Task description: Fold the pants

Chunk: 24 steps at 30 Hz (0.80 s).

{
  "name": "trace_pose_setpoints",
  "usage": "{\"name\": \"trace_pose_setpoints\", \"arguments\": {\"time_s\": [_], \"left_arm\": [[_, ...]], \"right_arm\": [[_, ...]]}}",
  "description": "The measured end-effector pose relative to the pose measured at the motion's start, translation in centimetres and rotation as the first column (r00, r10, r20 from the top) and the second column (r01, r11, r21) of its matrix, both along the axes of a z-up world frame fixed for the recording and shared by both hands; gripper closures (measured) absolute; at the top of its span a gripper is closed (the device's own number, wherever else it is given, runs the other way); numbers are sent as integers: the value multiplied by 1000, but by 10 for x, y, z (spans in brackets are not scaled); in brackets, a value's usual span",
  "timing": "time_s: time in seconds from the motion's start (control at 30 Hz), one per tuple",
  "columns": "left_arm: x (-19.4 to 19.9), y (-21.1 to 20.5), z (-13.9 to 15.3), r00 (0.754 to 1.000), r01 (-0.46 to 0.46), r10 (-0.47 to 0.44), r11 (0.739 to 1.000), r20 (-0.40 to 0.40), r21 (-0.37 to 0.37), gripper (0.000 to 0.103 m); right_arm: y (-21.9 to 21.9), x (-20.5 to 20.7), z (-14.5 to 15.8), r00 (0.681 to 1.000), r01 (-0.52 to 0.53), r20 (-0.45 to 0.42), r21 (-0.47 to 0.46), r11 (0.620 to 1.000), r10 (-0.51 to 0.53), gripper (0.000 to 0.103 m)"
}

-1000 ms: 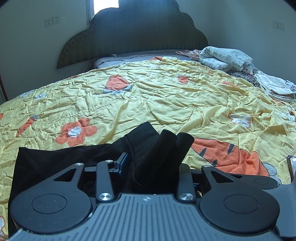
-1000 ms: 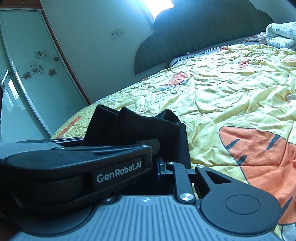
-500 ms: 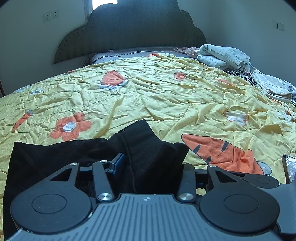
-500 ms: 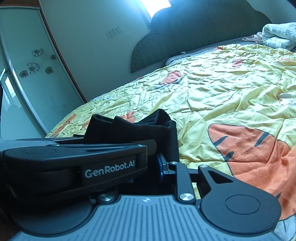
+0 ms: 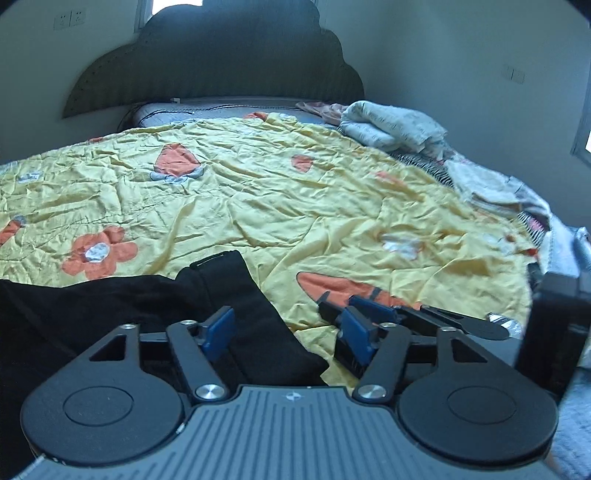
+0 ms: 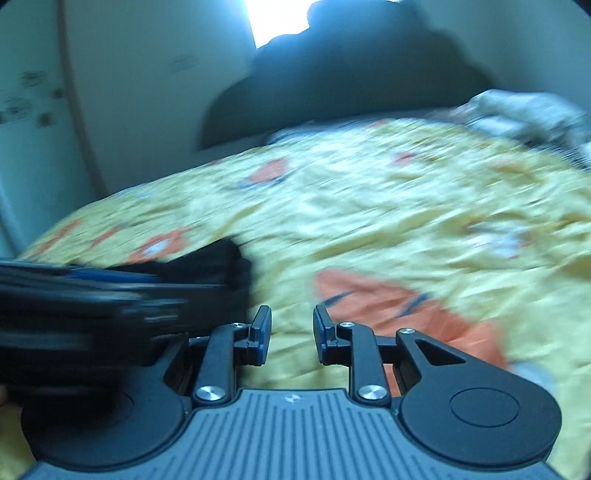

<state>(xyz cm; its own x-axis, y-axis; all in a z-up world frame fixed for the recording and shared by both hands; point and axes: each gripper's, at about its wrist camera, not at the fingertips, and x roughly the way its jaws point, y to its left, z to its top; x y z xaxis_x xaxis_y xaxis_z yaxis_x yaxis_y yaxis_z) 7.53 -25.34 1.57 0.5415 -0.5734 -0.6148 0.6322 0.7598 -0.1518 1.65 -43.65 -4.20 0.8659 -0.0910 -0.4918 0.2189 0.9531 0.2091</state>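
Left wrist view: left gripper (image 5: 288, 334) jaws have just been opening, now wide, black pants (image 5: 155, 306) lying loose between them, not pinched. Right gripper (image 6: 291, 338) jaws have just been opening, parted, nothing between. Pants flat on yellow quilt (image 5: 295, 206), lower left. Folded bedding (image 5: 391, 125) far right by headboard (image 5: 229, 59).

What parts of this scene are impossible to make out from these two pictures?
- Black pants: in the left wrist view the near part is hidden by the left gripper body, and the left side is cut by the picture edge, so the fold cannot be judged.
- Right wrist view: motion blur smears the quilt print and the pile of bedding.
- Wall sockets: too small for detail.
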Motion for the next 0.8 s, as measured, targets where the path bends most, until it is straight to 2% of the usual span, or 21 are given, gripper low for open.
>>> {"name": "trace_pose_setpoints", "arguments": {"time_s": [0.1,0.2,0.33,0.47,0.57,0.63,0.67,0.73,0.77,0.8], "left_arm": [[1,21,14,1000,-6,4,999,-29,-39,31],[3,48,22,999,-53,53,997,-6,-56,31],[16,86,18,975,-204,200,979,95,24,31],[30,118,-2,936,-340,326,935,131,101,33],[34,131,-15,932,-360,352,925,87,119,34],[31,131,-24,939,-344,336,928,77,142,34],[28,129,-28,943,-333,325,929,73,161,34],[22,126,-35,947,-321,312,931,75,177,34],[15,124,-37,946,-323,312,930,90,176,34],[11,123,-36,943,-329,314,929,106,172,33]], "right_arm": [[-8,-7,7,995,75,62,10,997,-75,76],[-12,-10,18,987,102,123,21,995,-104,76],[-1,-4,27,990,-21,142,61,998,13,76],[28,6,29,980,-163,126,37,986,157,76],[53,9,28,957,-272,104,-20,962,273,76],[69,12,26,947,-314,38,-99,944,319,76],[76,14,22,946,-321,-11,-145,936,323,77],[81,13,12,947,-320,-92,-237,917,307,69],[81,11,9,950,-312,-101,-256,915,296,62],[80,10,10,954,-299,-98,-255,919,283,61]]}}
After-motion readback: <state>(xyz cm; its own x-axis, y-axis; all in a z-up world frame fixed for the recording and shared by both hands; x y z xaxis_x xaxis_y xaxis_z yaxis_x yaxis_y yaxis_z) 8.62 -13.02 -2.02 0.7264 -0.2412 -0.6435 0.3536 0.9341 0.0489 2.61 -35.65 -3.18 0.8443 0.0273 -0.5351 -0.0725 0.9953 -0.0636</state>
